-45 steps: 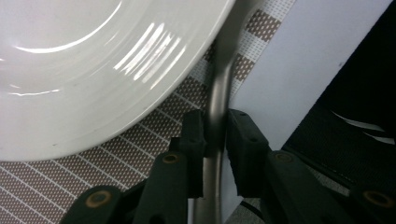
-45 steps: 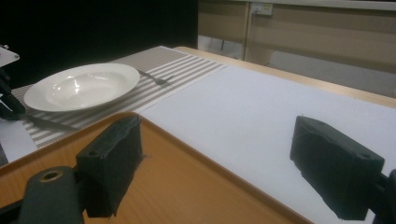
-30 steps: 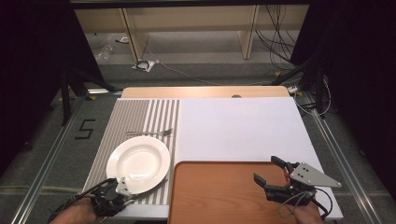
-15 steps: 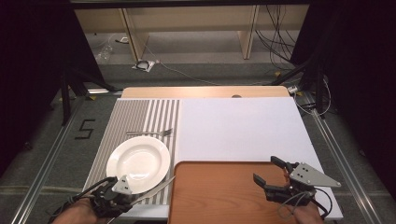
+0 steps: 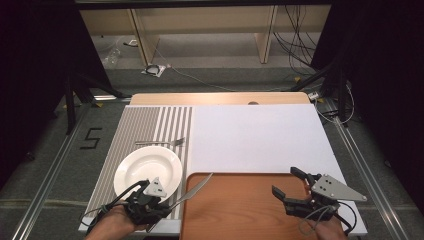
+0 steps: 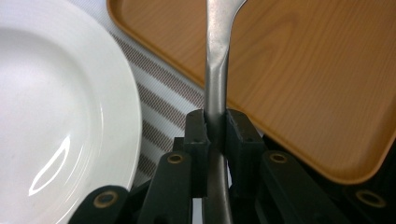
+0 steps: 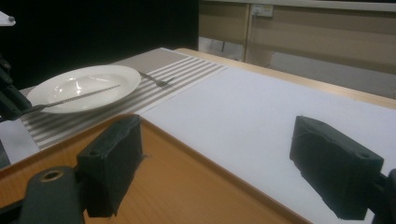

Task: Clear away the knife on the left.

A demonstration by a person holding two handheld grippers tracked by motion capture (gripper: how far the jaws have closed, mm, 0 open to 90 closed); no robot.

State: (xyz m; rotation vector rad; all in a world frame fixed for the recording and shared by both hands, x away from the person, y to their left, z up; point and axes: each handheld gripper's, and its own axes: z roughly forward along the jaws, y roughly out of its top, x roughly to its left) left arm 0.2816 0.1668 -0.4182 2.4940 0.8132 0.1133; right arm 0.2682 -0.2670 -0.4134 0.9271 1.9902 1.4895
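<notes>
High view: a white plate [image 5: 148, 172] is seen at lower left of the frame, on a striped mat [image 5: 150, 125]. A fork [image 5: 161, 142] lies on the mat just above the plate. A wooden tray [image 5: 240, 205] sits at bottom centre, its right part over a white sheet [image 5: 255, 137]. The left gripper [image 5: 167, 206] is held at the bottom left by a hand [image 5: 112, 226], clamped on a knife [image 5: 192, 190]; the blade is angled up and right over the tray's upper left corner. The right gripper [image 5: 291, 182] is seen at bottom right over the tray's right end, its jaws spread apart, nothing between them.

Left gripper view: the knife [image 6: 217, 70] is pinched by its handle between the two black jaws at bottom centre and runs up out of the top edge. The plate [image 6: 60, 121] is seen on the left, the tray [image 6: 299, 79] at upper right, striped mat [image 6: 163, 93] between them.

Right gripper view: the two black jaws are seen wide apart at lower left and lower right, empty. The tray [image 7: 177, 186] lies below them, the white sheet [image 7: 243, 107] beyond. The plate [image 7: 84, 86] is seen at upper left with the knife [image 7: 74, 99] across in front of it, and the fork [image 7: 156, 80] just right of the plate on the mat [image 7: 154, 70]. Part of the left gripper is seen at the left edge.
</notes>
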